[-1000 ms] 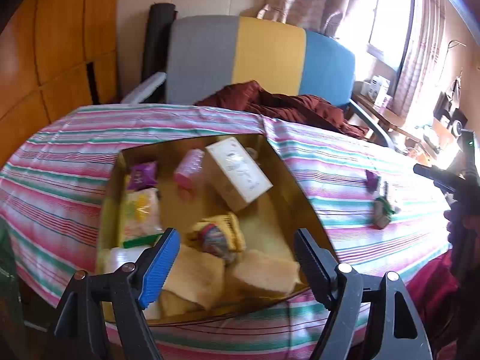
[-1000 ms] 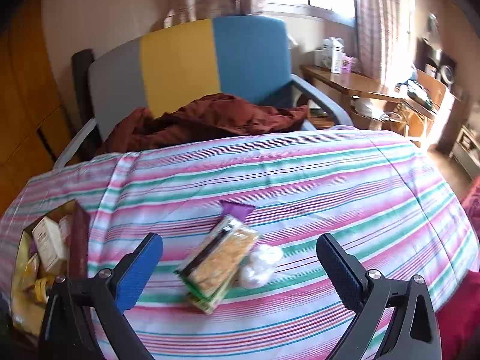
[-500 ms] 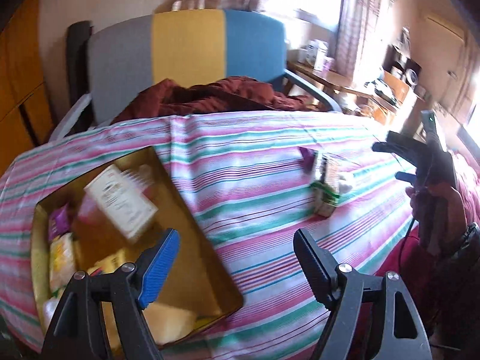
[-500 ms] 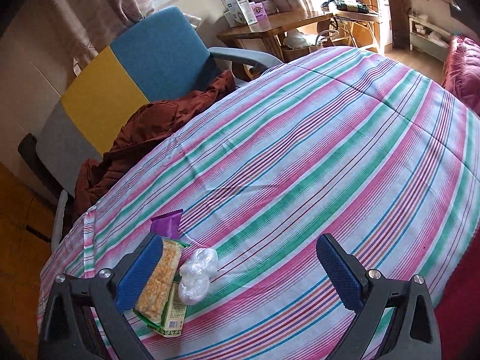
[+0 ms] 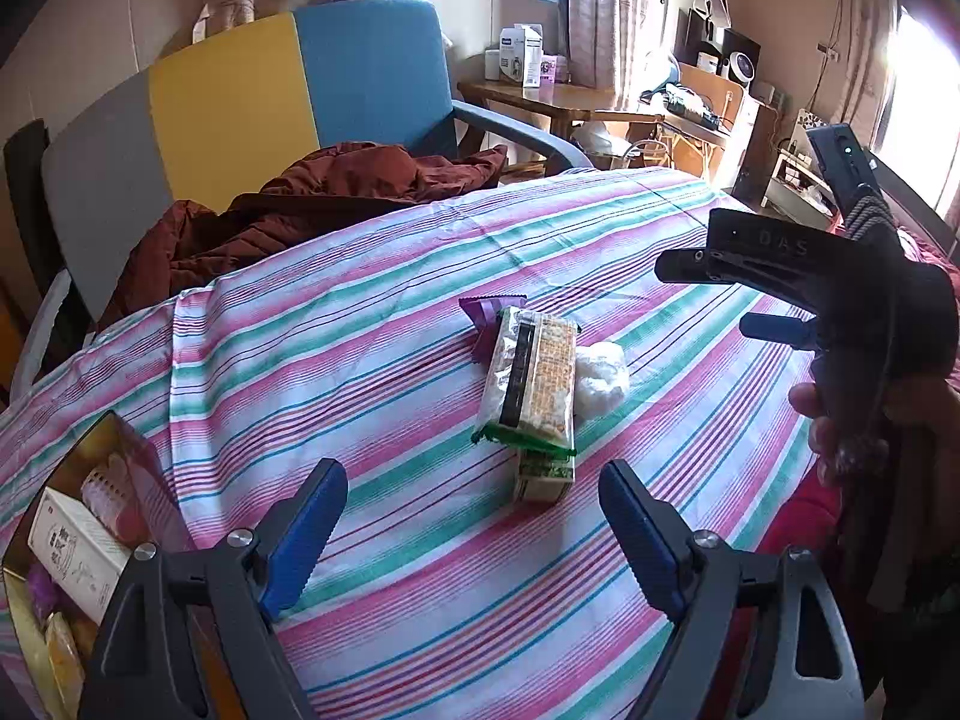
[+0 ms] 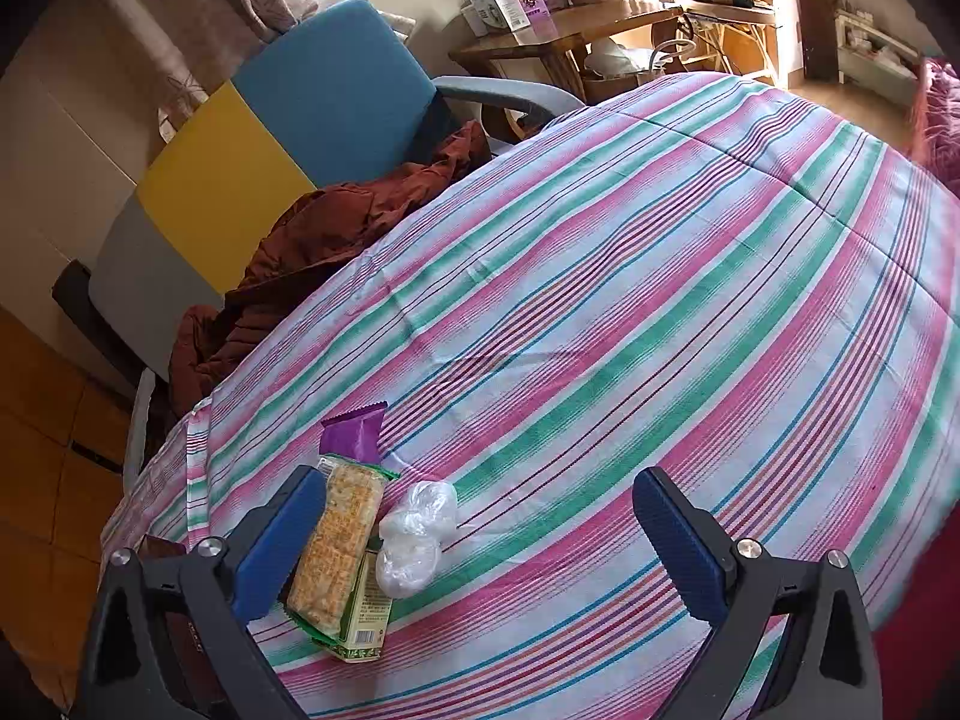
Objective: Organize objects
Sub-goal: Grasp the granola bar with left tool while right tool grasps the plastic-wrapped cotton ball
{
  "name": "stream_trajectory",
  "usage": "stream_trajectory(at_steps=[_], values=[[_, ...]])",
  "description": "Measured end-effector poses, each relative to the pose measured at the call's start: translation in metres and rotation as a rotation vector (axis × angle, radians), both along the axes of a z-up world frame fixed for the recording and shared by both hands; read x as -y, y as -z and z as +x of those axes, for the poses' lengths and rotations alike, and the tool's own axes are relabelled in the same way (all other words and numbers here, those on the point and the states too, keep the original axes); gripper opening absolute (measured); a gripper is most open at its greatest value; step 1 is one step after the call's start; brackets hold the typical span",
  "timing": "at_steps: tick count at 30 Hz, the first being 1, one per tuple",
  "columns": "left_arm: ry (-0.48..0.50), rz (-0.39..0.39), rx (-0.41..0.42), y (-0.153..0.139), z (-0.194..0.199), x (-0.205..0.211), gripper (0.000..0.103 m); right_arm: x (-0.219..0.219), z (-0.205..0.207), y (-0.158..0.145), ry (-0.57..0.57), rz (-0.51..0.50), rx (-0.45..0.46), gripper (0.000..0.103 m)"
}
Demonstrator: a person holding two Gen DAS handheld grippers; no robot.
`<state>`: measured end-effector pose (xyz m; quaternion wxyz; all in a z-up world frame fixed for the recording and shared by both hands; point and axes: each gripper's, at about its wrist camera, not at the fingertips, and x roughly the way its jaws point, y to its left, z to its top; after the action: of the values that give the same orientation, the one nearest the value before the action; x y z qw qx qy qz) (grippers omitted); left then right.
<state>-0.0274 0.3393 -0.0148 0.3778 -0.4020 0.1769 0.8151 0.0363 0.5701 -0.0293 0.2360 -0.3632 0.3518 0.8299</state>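
A cracker packet (image 5: 531,378) (image 6: 339,546) lies on a small green box (image 5: 540,474) (image 6: 363,618) on the striped tablecloth (image 5: 372,372). A purple wrapper (image 5: 486,315) (image 6: 354,438) lies just behind them and a clear crumpled bag (image 5: 600,381) (image 6: 417,534) to their right. My left gripper (image 5: 474,528) stands open just short of the pile, nothing between its fingers. My right gripper (image 6: 480,534) is open above the cloth, its left finger over the packet's edge. In the left wrist view it shows at the right (image 5: 720,294), held by a hand.
A gold box (image 5: 72,540) holding a white carton and several snacks sits at the table's left edge. Behind the table stands a grey, yellow and blue chair (image 5: 240,96) with a brown jacket (image 5: 312,204) on it. A wooden side table (image 6: 576,24) stands far right.
The left gripper has swung right from above the gold box to face the snack pile. The right gripper has tilted so the pile sits by its left finger. Both stay open.
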Motion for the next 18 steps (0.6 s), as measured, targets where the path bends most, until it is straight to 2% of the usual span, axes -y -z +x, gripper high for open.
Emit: stream_trajectory(at_steps=[7, 18], values=[[0.031, -0.083, 0.015, 0.020, -0.012, -0.034, 0.087, -0.003, -0.001, 0.003, -0.010, -0.027, -0.004, 0.103], [0.073, -0.115, 0.059, 0.040, -0.031, -0.078, 0.086, -0.004, -0.005, 0.008, -0.028, -0.052, 0.012, 0.103]])
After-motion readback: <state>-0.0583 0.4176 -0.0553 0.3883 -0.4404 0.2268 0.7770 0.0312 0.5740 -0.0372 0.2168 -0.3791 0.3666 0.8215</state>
